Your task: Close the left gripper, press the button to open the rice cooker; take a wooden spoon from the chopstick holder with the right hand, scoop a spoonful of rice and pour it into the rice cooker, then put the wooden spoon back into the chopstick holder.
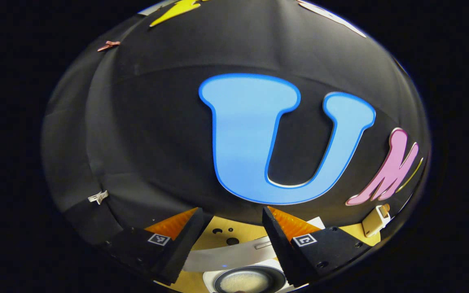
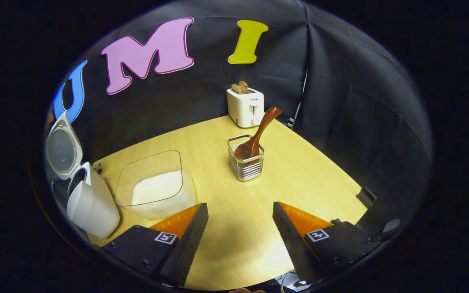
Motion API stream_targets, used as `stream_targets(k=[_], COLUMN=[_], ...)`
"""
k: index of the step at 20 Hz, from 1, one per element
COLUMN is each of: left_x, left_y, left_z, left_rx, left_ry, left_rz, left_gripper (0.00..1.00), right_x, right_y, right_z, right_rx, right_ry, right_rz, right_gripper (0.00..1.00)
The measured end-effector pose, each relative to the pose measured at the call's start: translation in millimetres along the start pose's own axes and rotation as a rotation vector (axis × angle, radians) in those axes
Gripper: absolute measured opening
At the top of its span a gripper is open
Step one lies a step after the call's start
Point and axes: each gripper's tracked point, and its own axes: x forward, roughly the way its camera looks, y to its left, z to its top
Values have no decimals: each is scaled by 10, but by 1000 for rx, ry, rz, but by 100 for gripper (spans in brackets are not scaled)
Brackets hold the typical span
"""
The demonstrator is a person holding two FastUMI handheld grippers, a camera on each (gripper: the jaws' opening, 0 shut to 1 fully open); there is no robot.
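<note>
Right hand-held gripper [image 2: 240, 228] hovers low (fingers apart).

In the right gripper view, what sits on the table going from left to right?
Rice cooker with its lid up → clear rice container → chopstick holder with the wooden spoon standing in it. The toaster is left out: it overlaps the holder's span, farther back.

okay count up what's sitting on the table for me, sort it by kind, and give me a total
Appliances: 2, the rice cooker with its lid up and the toaster
Containers: 2, the clear rice tub and the wire chopstick holder
Utensils: 1, the wooden spoon standing in the holder
Total: 5
</note>
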Motion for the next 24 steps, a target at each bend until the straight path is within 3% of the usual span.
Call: stream_targets(k=[2,3,4,5,6,13,18,24], left_x=[53,106,113,52,15,-548,-848,-957], left_y=[-12,17,-33,-83,-130,-393,-571,-706], left_z=[-175,-189,-206,-253,-289,-897,-1657,-2377], left_rx=[-31,-25,-23,-21,-28,-119,-151,-30], left_ry=[67,72,80,103,122,267,342,437], left_rz=[-2,-1,-21,-35,-53,-120,-74,11], left_gripper=[93,89,96,89,95,97,96,97], right_x=[-31,-31,-30,-17,1,178,191,321], right_y=[62,74,90,102,111,288,465,495], right_z=[-90,-94,-86,-82,-81,-191,-212,-187], right_rx=[-7,-4,1,5,8,-26,-84,-109], right_ry=[17,17,13,11,11,29,36,60], right_rz=[3,4,5,5,7,58,142,190], right_gripper=[99,99,99,99,99,99,99,99])
